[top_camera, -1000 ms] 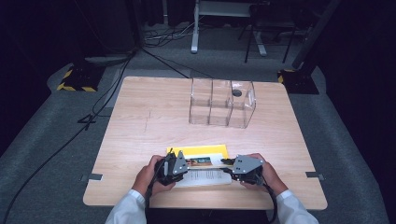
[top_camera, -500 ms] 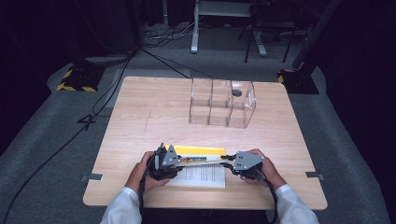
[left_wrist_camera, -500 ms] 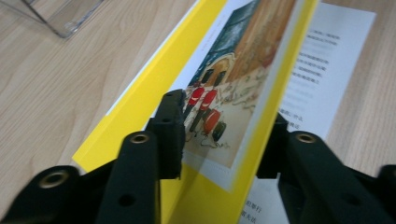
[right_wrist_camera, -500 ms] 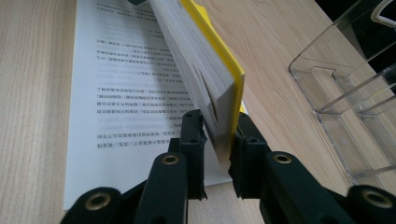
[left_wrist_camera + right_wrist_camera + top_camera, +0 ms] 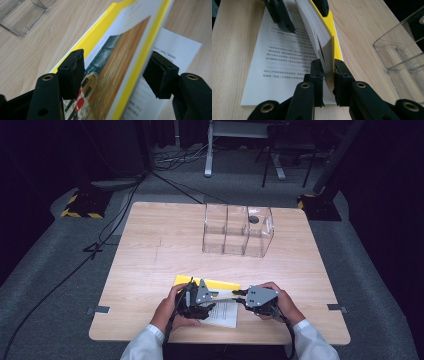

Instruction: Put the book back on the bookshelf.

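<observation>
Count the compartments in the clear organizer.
3, side by side in the clear organizer at the table's far middle: left, middle and right. The right one has a small dark round thing at its back.

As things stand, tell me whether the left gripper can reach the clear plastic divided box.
Probably not yet: the left gripper straddles the yellow-covered book, which the right gripper pinches. The clear plastic divided box sits far across bare wooden table.
</observation>
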Demonstrator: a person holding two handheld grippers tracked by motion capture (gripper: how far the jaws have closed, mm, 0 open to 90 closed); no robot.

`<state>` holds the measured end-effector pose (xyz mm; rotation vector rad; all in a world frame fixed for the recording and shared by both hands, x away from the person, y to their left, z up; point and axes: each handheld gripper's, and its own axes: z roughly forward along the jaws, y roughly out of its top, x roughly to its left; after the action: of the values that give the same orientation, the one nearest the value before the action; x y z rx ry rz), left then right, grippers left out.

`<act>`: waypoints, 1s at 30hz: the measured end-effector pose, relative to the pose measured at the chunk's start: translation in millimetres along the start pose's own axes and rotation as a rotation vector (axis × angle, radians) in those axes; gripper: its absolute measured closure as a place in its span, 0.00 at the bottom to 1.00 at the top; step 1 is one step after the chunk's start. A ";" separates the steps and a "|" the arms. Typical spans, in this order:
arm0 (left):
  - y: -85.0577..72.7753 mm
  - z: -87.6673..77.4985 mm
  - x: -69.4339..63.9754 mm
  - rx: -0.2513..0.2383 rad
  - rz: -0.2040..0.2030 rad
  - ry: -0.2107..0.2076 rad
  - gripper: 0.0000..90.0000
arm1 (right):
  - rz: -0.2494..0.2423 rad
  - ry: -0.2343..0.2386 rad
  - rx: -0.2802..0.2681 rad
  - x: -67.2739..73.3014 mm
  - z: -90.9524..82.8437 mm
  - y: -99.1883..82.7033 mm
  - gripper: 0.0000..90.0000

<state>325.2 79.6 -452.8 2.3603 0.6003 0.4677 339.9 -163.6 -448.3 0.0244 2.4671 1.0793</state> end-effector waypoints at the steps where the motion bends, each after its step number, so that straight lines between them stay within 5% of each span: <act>1: 0.0 0.0 0.0 0.000 0.000 0.000 0.42 | 0.000 0.000 0.000 0.0 0.0 0.0 0.89; 2: 0.3 1.2 -0.2 0.009 -0.002 0.018 0.42 | 0.002 0.002 0.000 0.8 0.1 1.2 0.89; 6: -0.3 1.7 -2.5 0.010 0.015 0.037 0.69 | -0.006 -0.001 0.001 3.7 1.4 6.8 0.88; 9: -1.5 0.7 -8.5 0.015 0.095 0.046 0.82 | 0.000 -0.007 -0.001 4.1 1.9 8.3 0.87; 12: -1.6 -1.0 -7.4 0.008 0.088 0.047 0.84 | 0.017 -0.018 -0.007 3.9 2.0 8.8 0.85; 17: -5.6 -7.9 -4.7 -0.034 0.066 0.052 0.86 | 0.135 -0.044 -0.057 -7.8 -6.7 2.1 0.61; 24: -9.9 -17.8 3.1 -0.088 0.012 0.047 0.87 | 0.303 -0.047 0.042 -29.7 1.0 -36.5 0.51; 30: -11.7 -22.1 6.2 -0.123 -0.025 0.050 0.87 | 0.321 -0.029 0.077 -27.5 20.1 -44.1 0.47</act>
<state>316.5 102.0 -443.5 2.2279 0.6065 0.5383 379.8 -185.5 -480.6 0.4705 2.5328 1.0985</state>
